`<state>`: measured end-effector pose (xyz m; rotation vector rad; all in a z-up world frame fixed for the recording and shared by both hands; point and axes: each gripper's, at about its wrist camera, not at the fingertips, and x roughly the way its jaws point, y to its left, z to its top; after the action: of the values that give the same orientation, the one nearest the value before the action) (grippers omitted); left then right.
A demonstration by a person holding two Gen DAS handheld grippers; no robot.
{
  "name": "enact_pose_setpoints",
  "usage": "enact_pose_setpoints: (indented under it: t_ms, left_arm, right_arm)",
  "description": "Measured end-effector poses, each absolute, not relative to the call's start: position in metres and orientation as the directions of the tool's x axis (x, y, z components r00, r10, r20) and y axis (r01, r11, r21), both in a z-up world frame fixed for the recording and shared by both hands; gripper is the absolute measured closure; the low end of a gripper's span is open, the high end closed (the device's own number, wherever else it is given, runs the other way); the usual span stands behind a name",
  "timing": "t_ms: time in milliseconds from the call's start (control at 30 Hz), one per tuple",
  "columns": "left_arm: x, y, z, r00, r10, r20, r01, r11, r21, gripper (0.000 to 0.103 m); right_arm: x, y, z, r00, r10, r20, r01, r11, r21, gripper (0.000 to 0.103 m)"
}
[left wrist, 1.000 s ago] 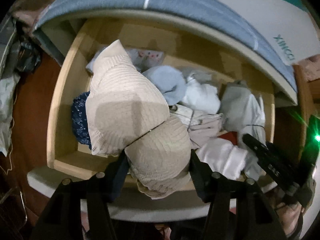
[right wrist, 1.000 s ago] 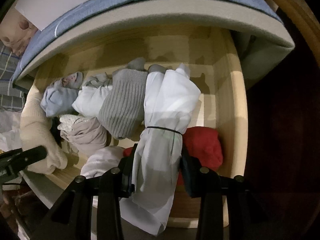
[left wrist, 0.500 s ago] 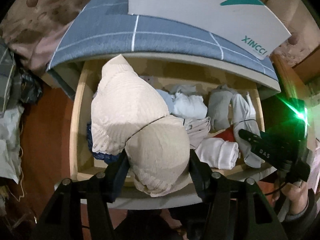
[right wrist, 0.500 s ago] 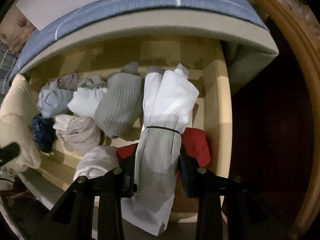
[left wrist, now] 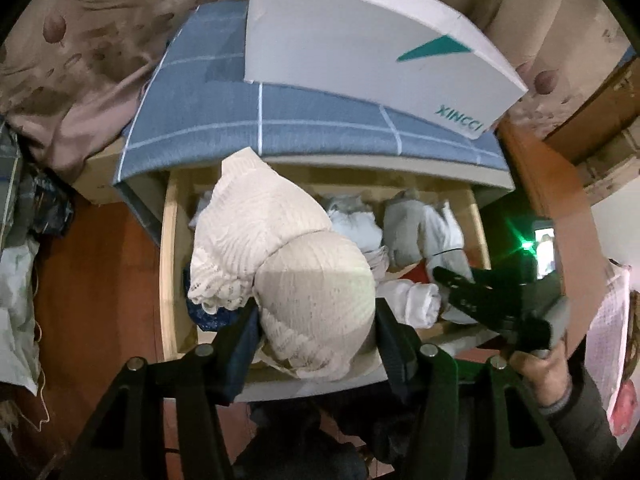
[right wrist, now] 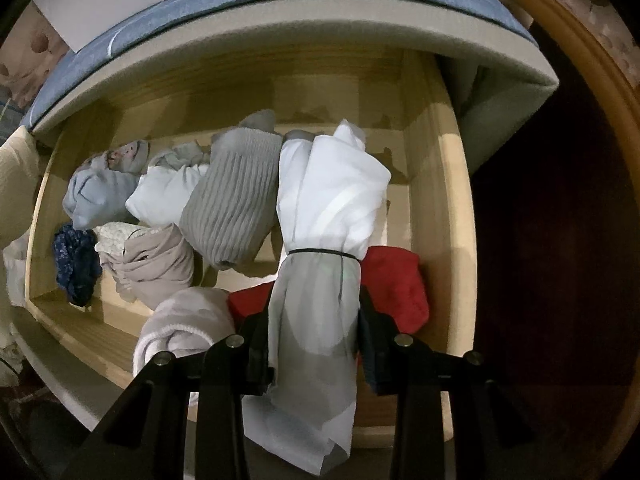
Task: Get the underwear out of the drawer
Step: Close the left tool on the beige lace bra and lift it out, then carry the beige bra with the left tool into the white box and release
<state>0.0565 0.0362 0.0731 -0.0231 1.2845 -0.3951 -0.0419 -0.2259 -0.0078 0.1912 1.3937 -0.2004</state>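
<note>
The left claw [left wrist: 316, 322] clenches a cream knit bundle [left wrist: 288, 264], and against a second ago the drawer [left wrist: 170, 264] looks smaller and farther below it in the left wrist view: the bundle has come up clear of the drawer, and its jaws have just been closing a little further on the soft roll. So one piece of underwear is, by my judgement, already out and only needs carrying away.

At 3 o'clock of that view the right claw [right wrist: 314, 344] hangs over the drawer's right end, shut tight on a white cloth roll [right wrist: 320, 240] tied with a thin black band. Its view has hardly changed, so this second piece appears gripped but barely lifted; whether its far end still rests in the drawer I cannot tell.

The cream bundle is ribbed, lacy at its 9 o'clock edge, rounded like a bulb. The white roll is smooth, thin fabric, long and cylindrical, pinched at the band. Left in the pale wooden drawer lie a ribbed grey roll [right wrist: 232, 196], a light blue wad [right wrist: 98, 196], a navy patterned piece [right wrist: 76, 268], a beige bundle [right wrist: 154, 268] and a red piece [right wrist: 394, 284].
</note>
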Motion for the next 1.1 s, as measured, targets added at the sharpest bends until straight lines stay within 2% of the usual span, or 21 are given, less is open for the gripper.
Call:
enact_pose_setpoints:
  t_ms: [333, 567, 833, 1100]
  left_arm:
    - [0.055, 0.037, 0.109, 0.286, -0.300, -0.910, 0.282, 0.934, -0.220, 0.051]
    - [0.063, 0.035, 0.168, 0.396, -0.286, -0.873, 0.329, 0.931, -0.156, 0.051]
    - [0.112, 0.024, 0.227, 0.537, -0.295, -0.790, 0.378, 0.922, -0.087, 0.051]
    - [0.181, -0.015, 0.247, 0.615, -0.349, -0.707, 0.486, 0.874, -0.008, 0.050]
  right_arm:
    - [-0.044, -0.229, -0.007, 0.170, -0.018, -0.985, 0.258, 0.966, 0.027, 0.072]
    - [-0.044, -0.226, -0.008, 0.166, -0.033, -0.986, 0.257, 0.966, 0.011, 0.072]
    - [-0.049, -0.219, -0.008, 0.171, -0.073, -0.983, 0.250, 0.968, -0.028, 0.072]
    - [-0.050, -0.217, -0.008, 0.168, -0.090, -0.982, 0.230, 0.972, -0.049, 0.071]
